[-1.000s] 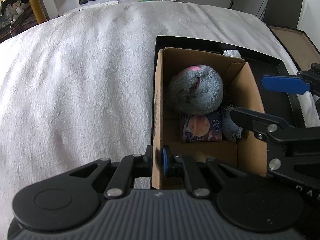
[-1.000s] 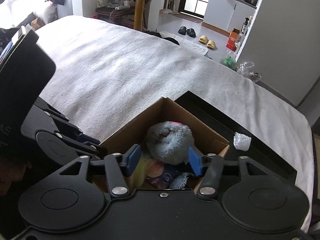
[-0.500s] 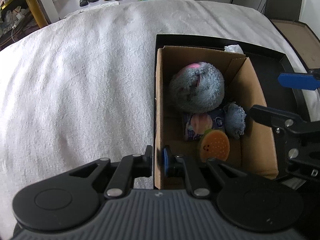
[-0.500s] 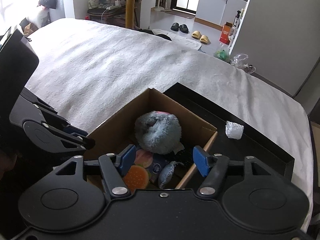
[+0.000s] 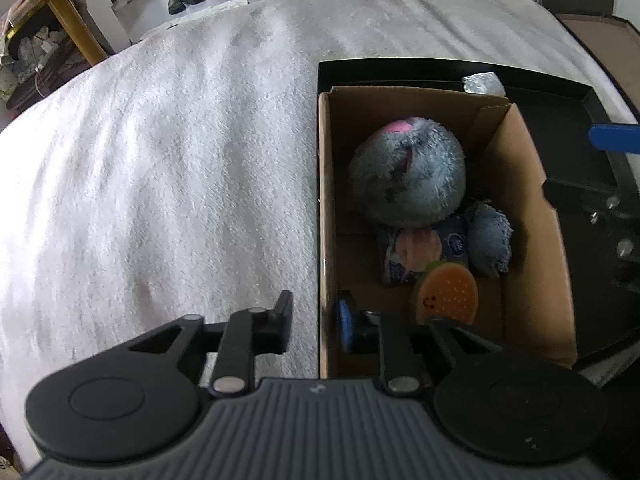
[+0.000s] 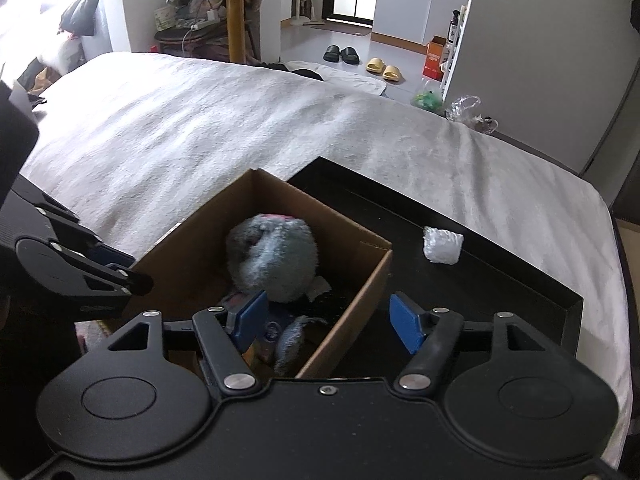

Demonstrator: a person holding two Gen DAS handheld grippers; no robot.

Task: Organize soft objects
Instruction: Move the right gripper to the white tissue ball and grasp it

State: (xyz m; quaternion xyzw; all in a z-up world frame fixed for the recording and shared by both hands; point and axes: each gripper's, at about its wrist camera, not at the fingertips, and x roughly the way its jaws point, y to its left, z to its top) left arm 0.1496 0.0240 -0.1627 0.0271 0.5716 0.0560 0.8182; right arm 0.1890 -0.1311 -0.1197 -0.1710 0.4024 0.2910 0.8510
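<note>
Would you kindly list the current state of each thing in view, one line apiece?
Brown cardboard box: flaps open, standing in the black tray.
Fluffy grey plush ball: inside the box, far end.
Orange burger-shaped soft toy: inside the box, near end.
Crumpled clear plastic wrap: loose on the tray.
Left gripper: jaws opening, straddling the box wall.
Right gripper: jaws opening, holding nothing.

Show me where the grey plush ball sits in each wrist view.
Left wrist: grey plush ball right of centre, at the far end of the cardboard box.
Right wrist: ball just below centre, inside the same box.
Shared landmark: white wrapper on the black tray.
</note>
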